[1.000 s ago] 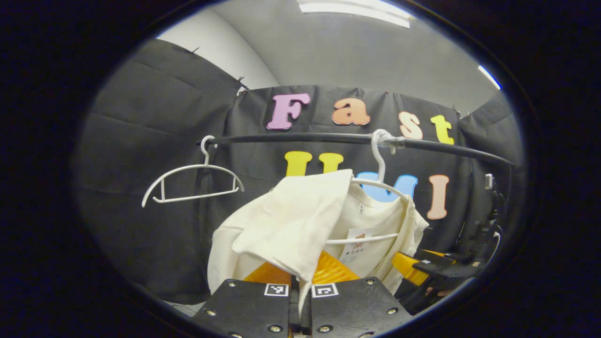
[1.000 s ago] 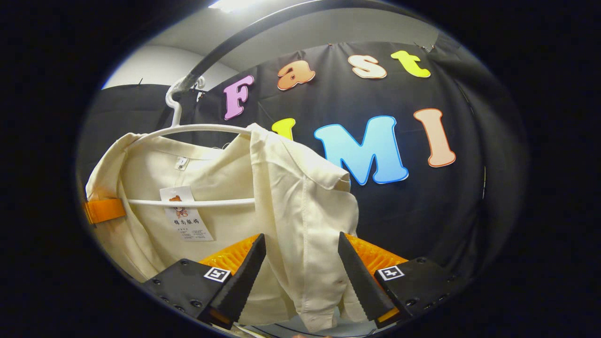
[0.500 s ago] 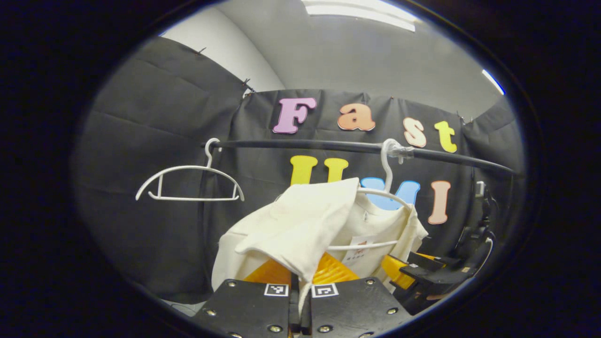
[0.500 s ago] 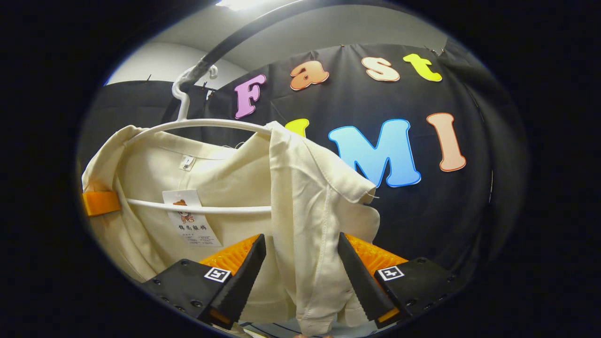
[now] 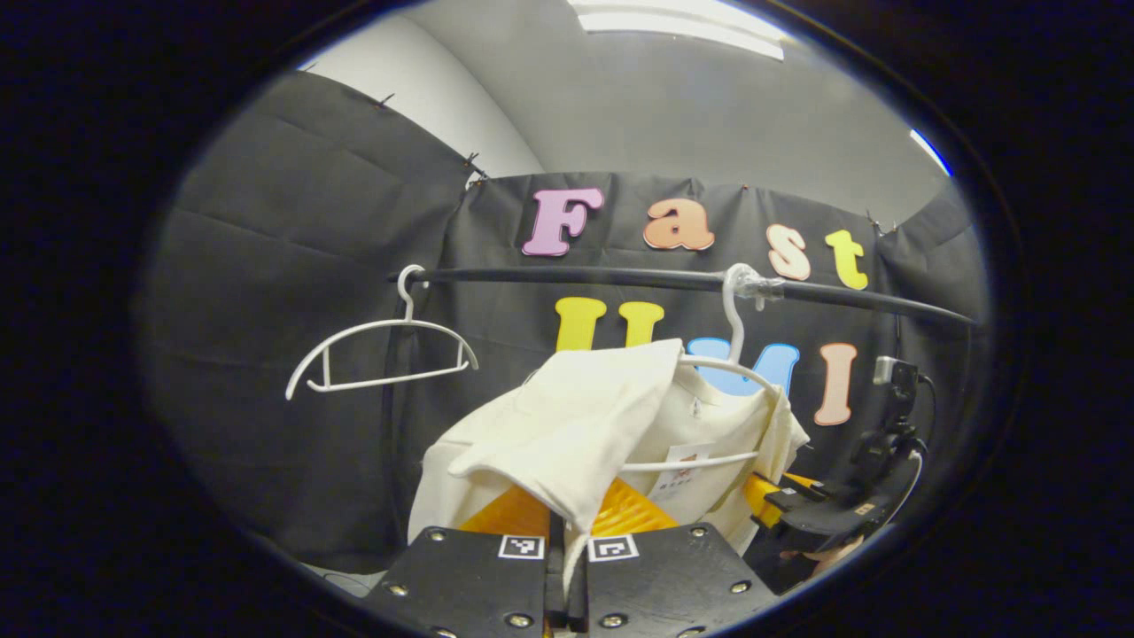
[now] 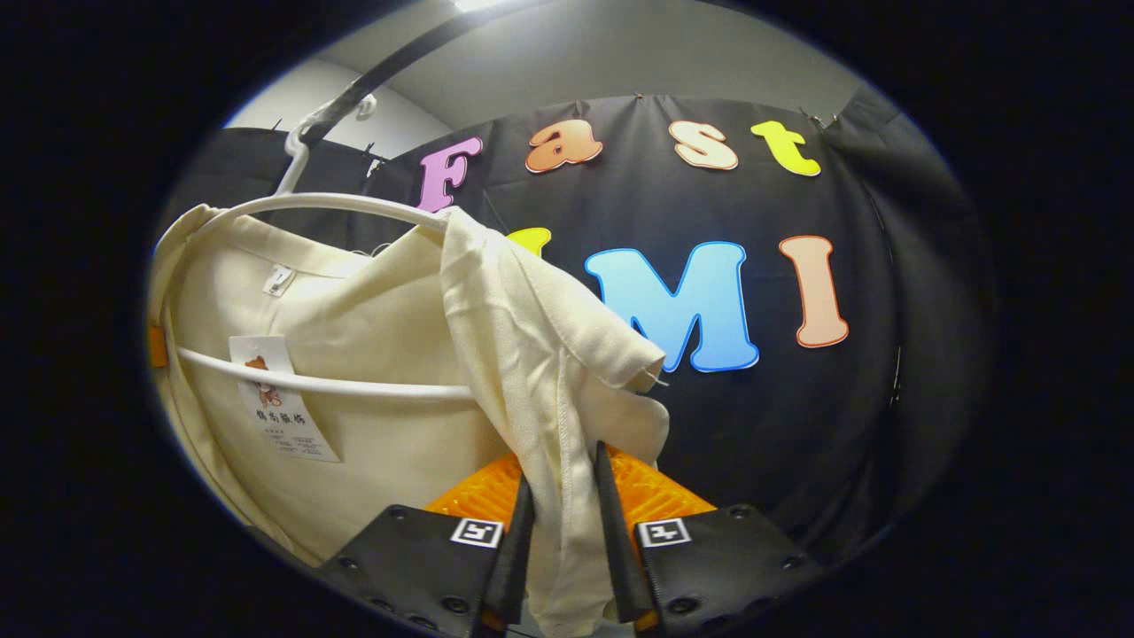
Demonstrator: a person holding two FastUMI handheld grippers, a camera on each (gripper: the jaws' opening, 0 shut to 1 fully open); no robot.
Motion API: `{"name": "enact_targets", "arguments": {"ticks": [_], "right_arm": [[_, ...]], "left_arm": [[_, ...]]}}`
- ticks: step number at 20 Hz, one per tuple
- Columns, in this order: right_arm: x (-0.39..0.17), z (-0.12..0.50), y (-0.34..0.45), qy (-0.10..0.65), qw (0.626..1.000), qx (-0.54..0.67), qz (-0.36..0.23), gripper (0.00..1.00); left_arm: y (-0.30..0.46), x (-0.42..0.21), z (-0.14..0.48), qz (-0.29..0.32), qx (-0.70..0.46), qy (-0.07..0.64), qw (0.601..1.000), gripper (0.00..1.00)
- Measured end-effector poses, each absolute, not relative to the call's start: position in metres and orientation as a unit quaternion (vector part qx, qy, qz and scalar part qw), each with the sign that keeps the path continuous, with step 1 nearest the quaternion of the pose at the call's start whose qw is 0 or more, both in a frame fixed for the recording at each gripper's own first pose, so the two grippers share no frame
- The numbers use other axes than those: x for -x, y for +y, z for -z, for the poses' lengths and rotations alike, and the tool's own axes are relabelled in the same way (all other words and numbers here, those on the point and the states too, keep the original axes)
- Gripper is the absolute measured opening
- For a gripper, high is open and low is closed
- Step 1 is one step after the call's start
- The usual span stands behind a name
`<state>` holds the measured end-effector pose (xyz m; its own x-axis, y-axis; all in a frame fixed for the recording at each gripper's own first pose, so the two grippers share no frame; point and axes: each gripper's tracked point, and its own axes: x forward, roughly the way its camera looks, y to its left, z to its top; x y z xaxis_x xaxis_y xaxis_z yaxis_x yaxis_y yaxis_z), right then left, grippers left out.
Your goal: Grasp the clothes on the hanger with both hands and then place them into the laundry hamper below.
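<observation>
Now both grippers pinch shirt (image 6: 390, 354) sleeves, hanger (image 6: 337, 206) on rail (image 5: 620, 278)

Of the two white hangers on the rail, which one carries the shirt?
The hanger nearer the right end of the black rail carries the cream shirt. The other hanger, near the left end, hangs bare.

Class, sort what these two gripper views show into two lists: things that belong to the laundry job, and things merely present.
Belongs to the job:
cream shirt
white hanger carrying it
left hand-held gripper, shut on the shirt
right hand-held gripper, closed around a shirt fold

Merely present:
empty white hanger
black rail
</observation>
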<state>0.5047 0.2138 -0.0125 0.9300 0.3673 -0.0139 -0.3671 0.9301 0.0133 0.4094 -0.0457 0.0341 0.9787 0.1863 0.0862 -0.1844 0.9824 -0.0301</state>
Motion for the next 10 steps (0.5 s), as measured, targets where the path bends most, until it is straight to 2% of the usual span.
{"name": "enact_targets", "arguments": {"ticks": [1, 5, 10], "right_arm": [[-0.507, 0.008, 0.209, 0.003, 0.982, -0.025, -0.189, 0.07], [-0.517, -0.006, 0.19, -0.004, 0.981, -0.07, -0.181, 0.02], [-0.529, -0.031, 0.17, -0.047, 0.987, -0.079, -0.132, 0.06]], "left_arm": [[-0.044, -0.408, -0.033, -0.093, 0.013, -0.043, 0.995, 0.03], [-0.031, -0.399, -0.043, -0.104, 0.011, -0.049, 0.993, 0.02], [-0.01, -0.388, -0.059, -0.117, 0.034, -0.064, 0.99, 0.02]]}}
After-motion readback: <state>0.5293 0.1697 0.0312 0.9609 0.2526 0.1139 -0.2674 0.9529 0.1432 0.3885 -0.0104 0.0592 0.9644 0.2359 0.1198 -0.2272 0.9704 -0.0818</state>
